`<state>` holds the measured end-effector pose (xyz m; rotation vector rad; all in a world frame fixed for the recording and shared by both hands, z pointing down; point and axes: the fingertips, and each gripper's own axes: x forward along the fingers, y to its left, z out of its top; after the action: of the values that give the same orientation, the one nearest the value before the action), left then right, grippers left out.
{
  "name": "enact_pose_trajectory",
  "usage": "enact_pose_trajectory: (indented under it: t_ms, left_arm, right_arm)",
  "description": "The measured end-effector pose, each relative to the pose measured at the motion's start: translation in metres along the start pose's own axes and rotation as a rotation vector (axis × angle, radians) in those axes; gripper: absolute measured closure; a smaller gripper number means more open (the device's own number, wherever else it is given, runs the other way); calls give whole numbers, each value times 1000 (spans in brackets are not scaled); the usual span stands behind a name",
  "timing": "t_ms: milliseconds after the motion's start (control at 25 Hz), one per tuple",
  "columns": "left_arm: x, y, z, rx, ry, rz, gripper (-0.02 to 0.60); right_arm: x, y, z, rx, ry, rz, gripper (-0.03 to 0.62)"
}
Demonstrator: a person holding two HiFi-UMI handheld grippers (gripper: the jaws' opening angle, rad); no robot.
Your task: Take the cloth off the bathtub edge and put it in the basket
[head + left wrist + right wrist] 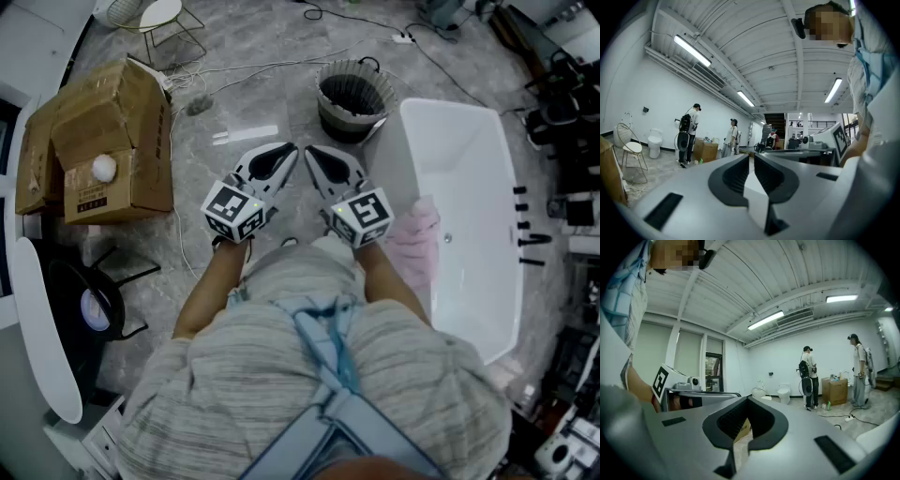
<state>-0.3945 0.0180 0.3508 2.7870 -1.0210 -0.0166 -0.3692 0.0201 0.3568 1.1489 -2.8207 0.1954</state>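
Note:
A pink cloth (413, 240) hangs over the near left edge of the white bathtub (466, 178) in the head view. A dark round basket (352, 97) stands on the floor just beyond the tub's far left corner. My left gripper (292, 149) and right gripper (310, 151) are held side by side in front of me, tips almost meeting, left of the cloth and short of the basket. Both are shut with nothing in them. The left gripper (752, 157) and right gripper (746, 400) views look out level across the room and show neither cloth nor basket.
An open cardboard box (105, 141) sits on the floor to the left, with a wire chair (165, 19) beyond it. Cables (244, 67) run across the grey floor. People (689, 133) stand far off by boxes and a toilet (654, 142). Dark fittings (531, 239) sit on the tub's right rim.

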Motion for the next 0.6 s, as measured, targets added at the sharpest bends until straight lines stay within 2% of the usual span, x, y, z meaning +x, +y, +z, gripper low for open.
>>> enact_pose_trajectory:
  t_ms: [600]
  left_arm:
    - [-7,10,4,17,-9,-11,541]
  right_arm:
    - [15,9,12,-45,-22,0,592]
